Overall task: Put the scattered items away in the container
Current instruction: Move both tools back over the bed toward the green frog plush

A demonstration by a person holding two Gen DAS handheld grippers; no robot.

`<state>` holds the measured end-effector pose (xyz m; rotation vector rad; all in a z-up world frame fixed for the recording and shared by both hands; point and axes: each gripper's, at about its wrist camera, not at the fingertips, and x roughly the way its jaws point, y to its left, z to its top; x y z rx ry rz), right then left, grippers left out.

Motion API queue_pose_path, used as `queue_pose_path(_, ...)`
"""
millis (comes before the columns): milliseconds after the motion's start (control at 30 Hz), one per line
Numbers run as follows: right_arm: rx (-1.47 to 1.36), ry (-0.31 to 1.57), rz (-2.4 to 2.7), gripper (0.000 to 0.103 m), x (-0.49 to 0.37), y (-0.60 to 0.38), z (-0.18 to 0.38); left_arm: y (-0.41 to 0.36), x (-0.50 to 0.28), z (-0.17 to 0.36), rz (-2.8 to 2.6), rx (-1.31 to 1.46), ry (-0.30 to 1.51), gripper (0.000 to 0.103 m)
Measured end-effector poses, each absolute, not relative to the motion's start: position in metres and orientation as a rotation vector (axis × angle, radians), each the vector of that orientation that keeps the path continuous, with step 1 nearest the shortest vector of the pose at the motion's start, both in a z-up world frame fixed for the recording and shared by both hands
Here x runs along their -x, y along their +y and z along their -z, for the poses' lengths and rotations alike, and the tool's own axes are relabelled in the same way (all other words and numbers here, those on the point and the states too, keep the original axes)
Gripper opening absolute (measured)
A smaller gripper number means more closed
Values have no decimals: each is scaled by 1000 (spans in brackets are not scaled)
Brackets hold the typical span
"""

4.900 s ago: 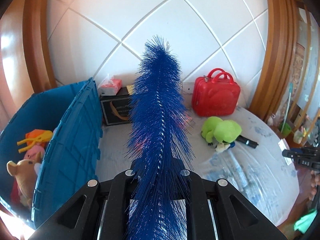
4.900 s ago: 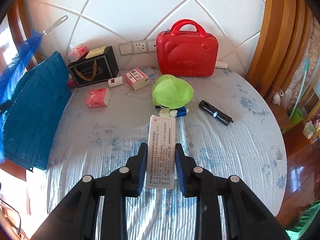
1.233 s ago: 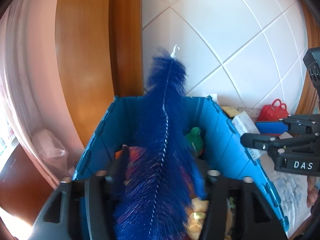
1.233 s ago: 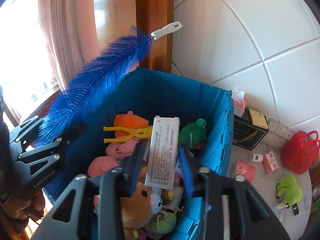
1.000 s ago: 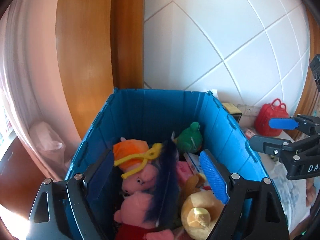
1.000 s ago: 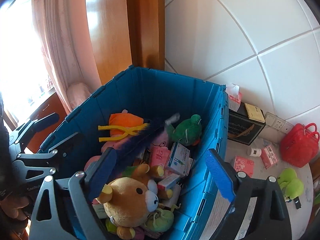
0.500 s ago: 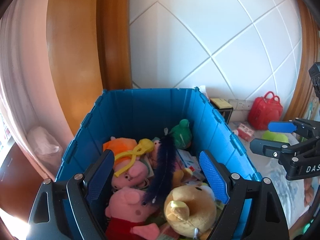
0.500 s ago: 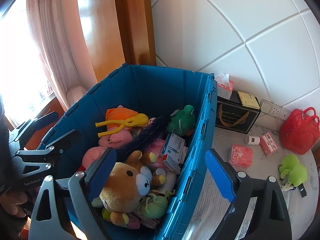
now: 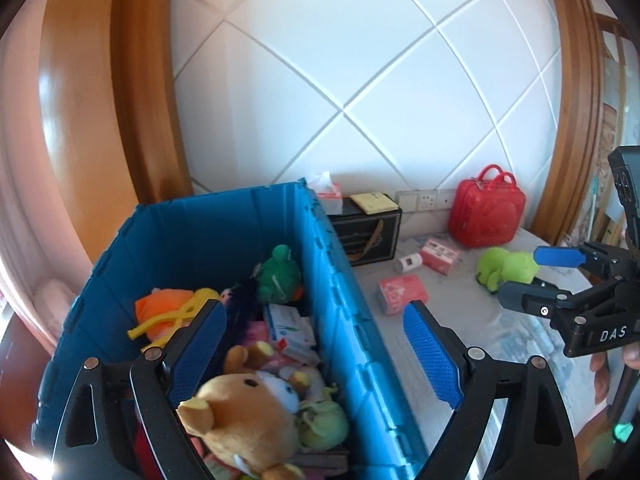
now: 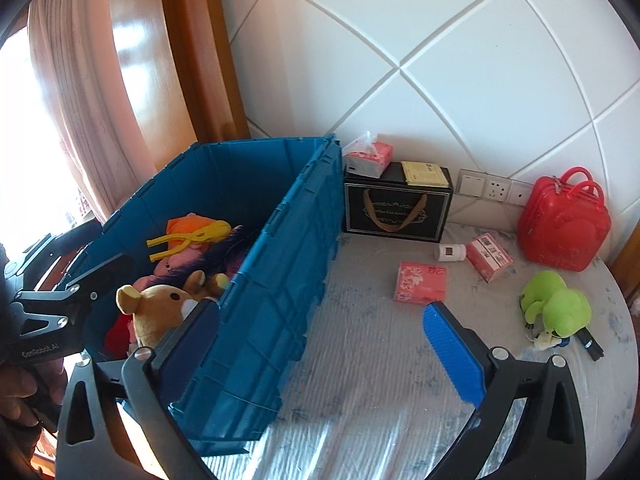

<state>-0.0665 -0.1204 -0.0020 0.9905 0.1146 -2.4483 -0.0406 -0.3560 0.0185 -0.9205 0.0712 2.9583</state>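
Left gripper [image 9: 314, 354]: jaws spread wide, nothing in them; it hangs over the near end of the crate, one finger inside, one outside the wall.
Right gripper [image 10: 322, 354]: also wide open and empty, straddling the crate's desk-side wall.
Blue crate [image 10: 280, 280]: at the desk's left edge, heaped with plush; brown bear [image 9: 244, 416] on top at the near end, blue brush [image 10: 218, 256] lying across the pile.
Desk [image 10: 380, 380]: things left to tidy sit well apart from the crate: pink tissue pack [image 10: 420, 282], small white bottle [image 10: 450, 252], pink box [image 10: 489, 257], green plush [image 10: 556, 306] with a black torch [image 10: 590, 344] just beside it.
Far wall: black gift box [image 10: 396, 208], red case [image 10: 564, 226].
Risk: pile looks high; I'd expect further drops to roll off the bear or spill over the rim.
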Motion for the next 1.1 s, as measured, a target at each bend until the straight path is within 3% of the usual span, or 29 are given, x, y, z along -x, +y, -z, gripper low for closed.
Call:
queue_pose_path(100, -1002, 109, 2463, 103, 69, -76, 5, -311, 45, -15, -2935, 932, 62, 102)
queue_pose_path(600, -1135, 64, 2557, 103, 87, 170, 52, -79, 80, 29, -2776, 1003, 100, 102)
queue_pose_path(833, -1201, -33, 2648, 103, 67, 243, 61, -17, 87, 35, -2667, 1000, 137, 102)
queue_pose_path(1100, -1249, 7, 2779, 103, 41, 276, 64, 24, 94, 63, -2530, 970, 144, 102)
